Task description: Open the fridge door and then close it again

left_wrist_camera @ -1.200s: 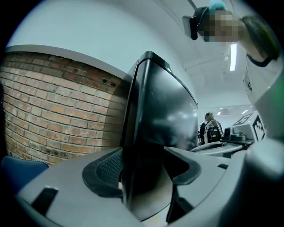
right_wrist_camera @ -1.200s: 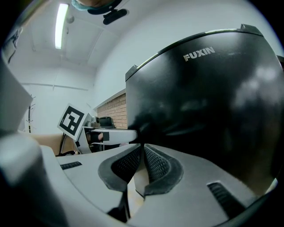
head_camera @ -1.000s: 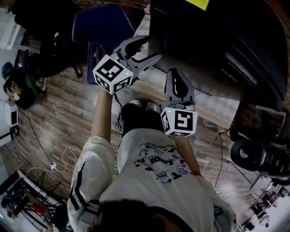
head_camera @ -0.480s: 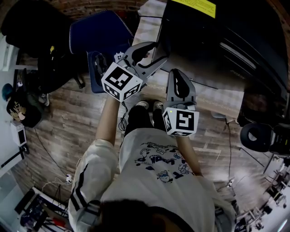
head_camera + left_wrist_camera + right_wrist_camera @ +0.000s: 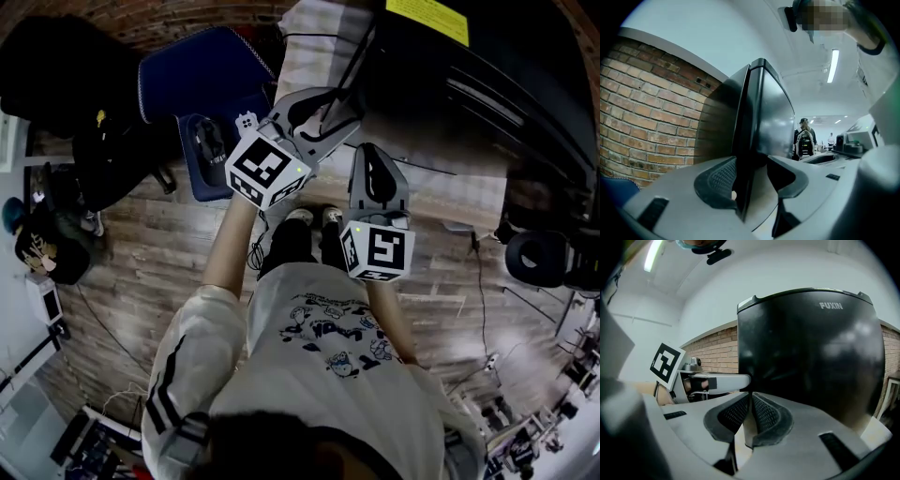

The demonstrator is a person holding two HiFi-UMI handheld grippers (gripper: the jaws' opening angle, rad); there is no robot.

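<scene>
My left gripper (image 5: 352, 108) has its jaws astride the left edge of the fridge door (image 5: 773, 122). They have just been closing, and the pads (image 5: 719, 178) seem to clamp that edge. A second ago the jaws gaped wide and hung short of the fridge (image 5: 469, 103); now the gripper has swung up to its corner. My right gripper (image 5: 370, 155) stays clenched on nothing, its pads (image 5: 736, 413) pressed together, just right of the left one and pointing at the door's front. It has drifted slightly closer to the fridge.

Seen from my head, my shoes (image 5: 309, 217) stand on a wooden floor (image 5: 141, 262) under the grippers. A blue chair (image 5: 202, 70) sits left of the fridge, near my left gripper. A brick wall (image 5: 647, 108) runs behind the fridge's side. Some people (image 5: 804, 138) stand well beyond the door.

The fridge stands right before me, tall, black and glossy, with pale lettering near the top of the door (image 5: 832, 305) and a yellow label (image 5: 427, 17) on its top. The door looks flush with the body.
</scene>
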